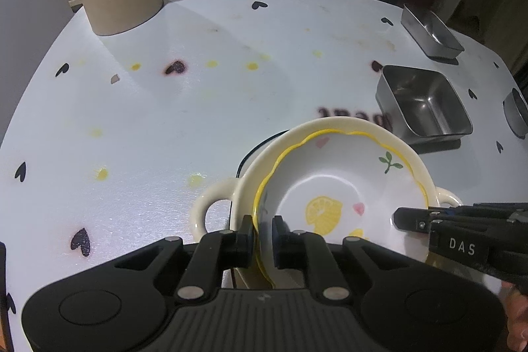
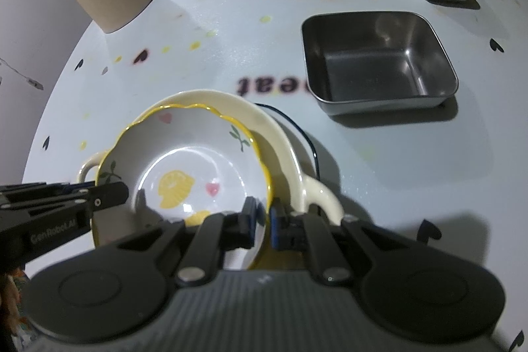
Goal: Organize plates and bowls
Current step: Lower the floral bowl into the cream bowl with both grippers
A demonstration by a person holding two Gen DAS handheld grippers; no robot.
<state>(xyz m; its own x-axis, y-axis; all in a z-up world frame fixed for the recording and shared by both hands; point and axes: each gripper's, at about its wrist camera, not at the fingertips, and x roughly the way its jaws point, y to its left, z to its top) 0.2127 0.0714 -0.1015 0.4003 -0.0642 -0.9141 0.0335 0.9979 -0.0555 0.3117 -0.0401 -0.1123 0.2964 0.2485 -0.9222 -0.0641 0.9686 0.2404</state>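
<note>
The lemon-print dish (image 1: 333, 187) sits mouth-up, slightly tilted, inside the cream two-handled bowl (image 1: 330, 125) on the worktop (image 1: 165, 121). The left gripper (image 1: 263, 230) pinches its near-left rim; the right gripper (image 2: 262, 213) pinches its near-right rim.

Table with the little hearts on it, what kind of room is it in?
Probably a home dining area or kitchen. The table carries a lemon-painted dish nested in a cream two-handled bowl, with a steel tray nearby.
</note>
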